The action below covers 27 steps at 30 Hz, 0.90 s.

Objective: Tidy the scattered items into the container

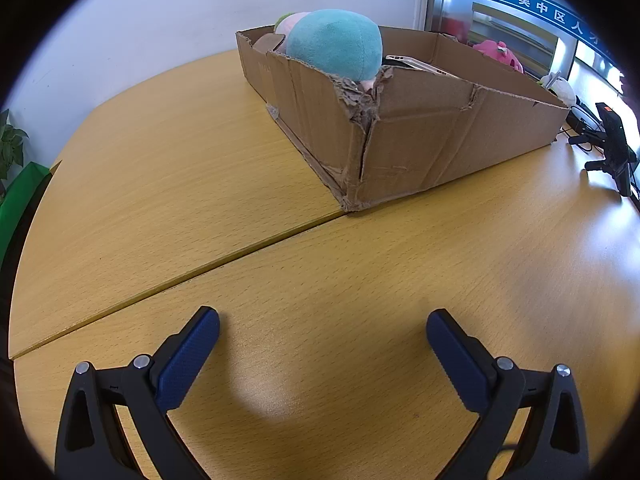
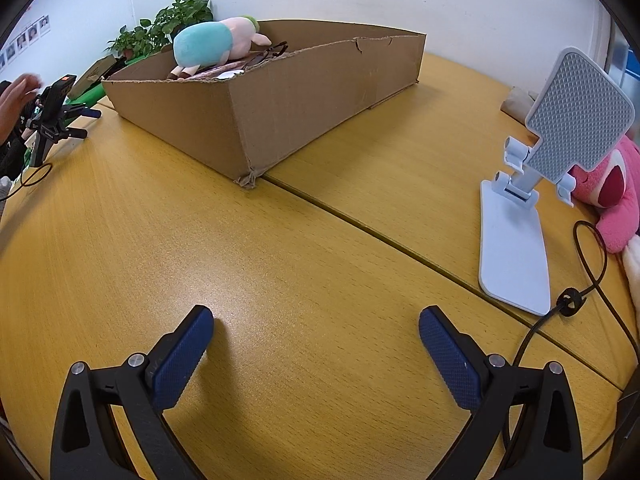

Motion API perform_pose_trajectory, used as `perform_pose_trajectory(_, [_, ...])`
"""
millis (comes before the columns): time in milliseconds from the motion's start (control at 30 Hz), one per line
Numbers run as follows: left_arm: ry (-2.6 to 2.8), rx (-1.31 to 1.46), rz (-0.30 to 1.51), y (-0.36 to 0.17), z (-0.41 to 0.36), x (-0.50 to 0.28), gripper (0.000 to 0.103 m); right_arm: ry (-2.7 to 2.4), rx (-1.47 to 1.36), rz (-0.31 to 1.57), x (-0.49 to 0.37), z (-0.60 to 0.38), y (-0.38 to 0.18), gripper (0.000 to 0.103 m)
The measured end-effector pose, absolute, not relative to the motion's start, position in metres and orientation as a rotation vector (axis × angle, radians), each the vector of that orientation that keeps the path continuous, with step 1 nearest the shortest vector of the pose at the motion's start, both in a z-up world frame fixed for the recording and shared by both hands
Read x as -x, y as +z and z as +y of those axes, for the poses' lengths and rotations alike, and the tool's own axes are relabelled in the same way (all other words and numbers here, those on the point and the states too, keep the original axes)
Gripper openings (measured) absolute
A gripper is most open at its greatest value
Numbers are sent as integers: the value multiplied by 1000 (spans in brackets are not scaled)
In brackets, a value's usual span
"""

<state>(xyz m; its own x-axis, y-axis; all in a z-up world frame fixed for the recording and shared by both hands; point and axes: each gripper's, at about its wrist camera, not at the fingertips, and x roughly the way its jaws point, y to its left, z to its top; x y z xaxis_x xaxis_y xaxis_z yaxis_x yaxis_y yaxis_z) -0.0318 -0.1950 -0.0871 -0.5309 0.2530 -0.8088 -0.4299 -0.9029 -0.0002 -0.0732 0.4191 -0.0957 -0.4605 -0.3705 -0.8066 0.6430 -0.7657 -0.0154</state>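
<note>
I read white characters 吴中区人 on the blue sign [image 1: 554,12] far right. My left tongs [image 1: 323,330] and right tongs [image 2: 316,326] both gape wide, holding nothing above the bare counter [image 2: 280,280]. The cardboard box [image 2: 280,100] sits far ahead of both, with the teal plush [image 1: 334,44] inside.

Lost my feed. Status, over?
Left gripper and right gripper open, empty. Plush already in box. Phone stand on table. Path clear.
</note>
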Motion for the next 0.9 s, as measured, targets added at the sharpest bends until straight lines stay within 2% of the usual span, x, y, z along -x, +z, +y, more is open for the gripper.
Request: perform_pose_trajectory(900, [2442, 1243, 278, -87, -183, 34, 103, -2231, -1117, 422, 72, 417, -96, 103])
